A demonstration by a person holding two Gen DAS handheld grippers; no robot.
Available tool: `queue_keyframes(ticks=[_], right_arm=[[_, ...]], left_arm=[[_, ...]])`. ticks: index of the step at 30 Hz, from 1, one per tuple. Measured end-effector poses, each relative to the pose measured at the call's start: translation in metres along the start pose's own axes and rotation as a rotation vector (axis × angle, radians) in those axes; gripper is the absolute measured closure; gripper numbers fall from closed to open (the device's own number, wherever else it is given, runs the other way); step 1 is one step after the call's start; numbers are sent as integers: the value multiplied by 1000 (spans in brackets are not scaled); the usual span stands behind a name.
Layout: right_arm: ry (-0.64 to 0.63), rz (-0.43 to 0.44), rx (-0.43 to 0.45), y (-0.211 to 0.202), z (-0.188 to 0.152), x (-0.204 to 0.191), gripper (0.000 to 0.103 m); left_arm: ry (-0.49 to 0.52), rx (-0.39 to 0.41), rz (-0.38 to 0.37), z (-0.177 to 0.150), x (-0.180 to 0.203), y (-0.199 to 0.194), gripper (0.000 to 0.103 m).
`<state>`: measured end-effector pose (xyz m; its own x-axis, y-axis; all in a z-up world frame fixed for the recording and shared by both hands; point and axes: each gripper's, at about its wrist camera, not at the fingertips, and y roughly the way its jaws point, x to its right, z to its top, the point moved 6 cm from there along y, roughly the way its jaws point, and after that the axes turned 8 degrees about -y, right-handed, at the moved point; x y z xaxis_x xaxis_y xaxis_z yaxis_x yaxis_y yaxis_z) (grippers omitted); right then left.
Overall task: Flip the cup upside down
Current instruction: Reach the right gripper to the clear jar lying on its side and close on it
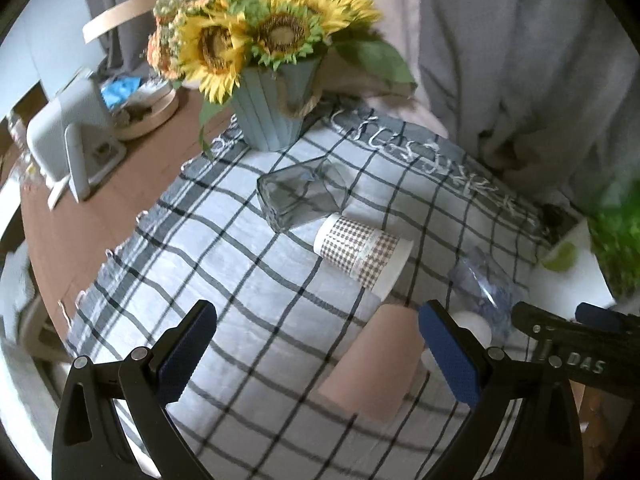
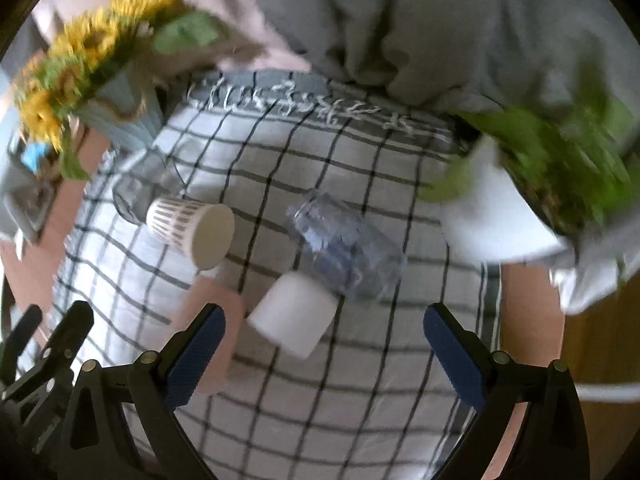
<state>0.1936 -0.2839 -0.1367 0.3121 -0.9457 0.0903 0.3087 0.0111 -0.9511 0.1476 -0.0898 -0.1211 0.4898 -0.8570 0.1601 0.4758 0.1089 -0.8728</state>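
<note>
Cups lie scattered on the checked cloth (image 1: pixel 224 264): 4 on their sides, none upside down yet. The houndstooth paper cup (image 1: pixel 362 250) rests against the grey glass tumbler (image 1: pixel 300 196), mouth toward the right gripper. A pink cup (image 1: pixel 372 364) lies nearest the left gripper (image 1: pixel 316 354), just inside its right finger. A white cup (image 2: pixel 292 316) sits between the right gripper's fingers in the right wrist view, touching a clear patterned plastic cup (image 2: pixel 344 248).

Both claws are released, jaws spread wide, holding nothing. The right gripper (image 2: pixel 324 356) looks best placed for the white cup, though which cup is meant I cannot tell.

To do it well, I would close across the cup's body near mid-height, squeezing gently since paper walls crush. Lift clear of the neighbouring plastic cup before rotating, then set the rim flat on the cloth. The sunflower vase (image 1: pixel 272 116) stands well apart.
</note>
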Motion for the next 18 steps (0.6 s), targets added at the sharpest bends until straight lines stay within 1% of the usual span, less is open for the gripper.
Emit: queue_keyframes(ticks=[5, 8, 10, 11, 13, 16, 18], right_arm=[[-112, 3, -98, 40, 24, 4, 3], [-153, 9, -144, 60, 33, 4, 3], [-166, 15, -173, 73, 39, 6, 4], [-171, 21, -193, 80, 40, 6, 6], [-177, 31, -223, 92, 41, 8, 7], [-176, 46, -255, 108, 43, 12, 8], [-169, 60, -277, 117, 42, 15, 10]], left_arm=[[-45, -13, 42, 4, 14, 23, 0], [-57, -28, 59, 5, 20, 35, 0], [-64, -41, 69, 5, 24, 42, 0], [-68, -47, 70, 6, 26, 46, 0], [-74, -44, 90, 6, 28, 49, 0], [-78, -46, 95, 7, 33, 55, 0], [-74, -49, 101, 7, 37, 58, 0]])
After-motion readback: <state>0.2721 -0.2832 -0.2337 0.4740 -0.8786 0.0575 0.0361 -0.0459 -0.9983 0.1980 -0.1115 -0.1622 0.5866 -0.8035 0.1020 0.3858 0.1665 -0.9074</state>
